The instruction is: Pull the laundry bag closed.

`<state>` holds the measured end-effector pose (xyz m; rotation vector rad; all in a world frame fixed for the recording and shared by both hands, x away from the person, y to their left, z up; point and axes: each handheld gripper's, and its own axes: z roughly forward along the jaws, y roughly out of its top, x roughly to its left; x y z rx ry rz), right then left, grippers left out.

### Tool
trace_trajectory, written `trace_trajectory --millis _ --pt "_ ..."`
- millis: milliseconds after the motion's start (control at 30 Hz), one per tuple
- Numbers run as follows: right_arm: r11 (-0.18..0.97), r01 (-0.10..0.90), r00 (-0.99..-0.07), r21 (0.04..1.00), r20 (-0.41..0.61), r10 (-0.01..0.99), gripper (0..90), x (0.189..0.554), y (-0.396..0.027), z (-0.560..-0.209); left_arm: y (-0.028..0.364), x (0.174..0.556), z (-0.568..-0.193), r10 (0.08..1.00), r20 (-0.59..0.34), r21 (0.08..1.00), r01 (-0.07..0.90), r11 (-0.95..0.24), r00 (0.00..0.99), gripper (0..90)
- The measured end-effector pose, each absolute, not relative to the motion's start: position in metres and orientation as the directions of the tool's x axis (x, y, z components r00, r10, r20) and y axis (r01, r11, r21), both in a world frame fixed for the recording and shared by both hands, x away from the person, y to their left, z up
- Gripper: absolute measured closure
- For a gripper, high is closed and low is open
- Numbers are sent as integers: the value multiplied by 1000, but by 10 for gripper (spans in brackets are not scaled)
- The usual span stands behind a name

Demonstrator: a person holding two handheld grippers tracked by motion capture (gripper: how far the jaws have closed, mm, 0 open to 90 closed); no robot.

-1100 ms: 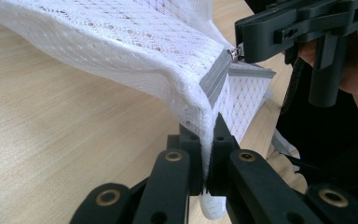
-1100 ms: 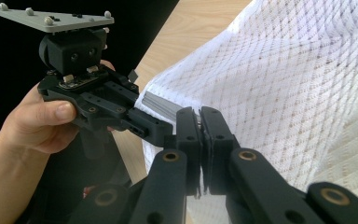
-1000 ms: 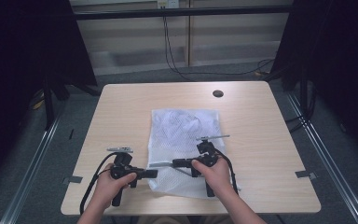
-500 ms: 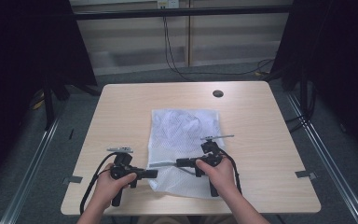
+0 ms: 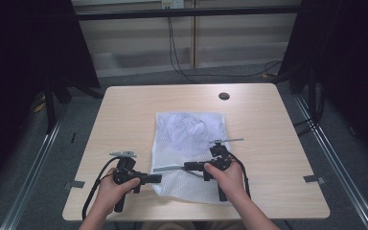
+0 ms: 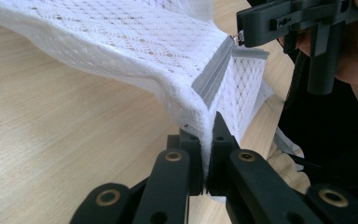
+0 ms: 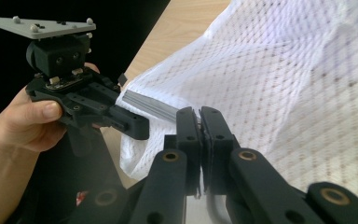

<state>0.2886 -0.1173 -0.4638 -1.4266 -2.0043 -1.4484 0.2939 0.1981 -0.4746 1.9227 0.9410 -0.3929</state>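
Note:
A white mesh laundry bag lies flat in the middle of the light wooden table, with a grey zipper across its near end. My left gripper is shut on the bag's near left edge, and in the left gripper view the jaws pinch the fabric just below the end of the zipper. My right gripper is shut on the zipper pull, a little to the right of the left one. In the right gripper view its jaws close on the zipper, with the left gripper close by.
A small dark round hole sits near the table's far edge. Bare tabletop lies left and right of the bag. Cables run over the floor behind the table, and dark curtains hang at both sides.
My right gripper has slid slightly to the right along the zipper. The left gripper has stayed where it was, still pinching the bag.

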Motion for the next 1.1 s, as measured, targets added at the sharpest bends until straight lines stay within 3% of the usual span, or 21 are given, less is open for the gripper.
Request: trace_trajectory --millis 1100 --pt "-6 838 -455 546 704 545 869 287 -132 -465 200 294 -475 452 -602 601 747 -285 658 884"
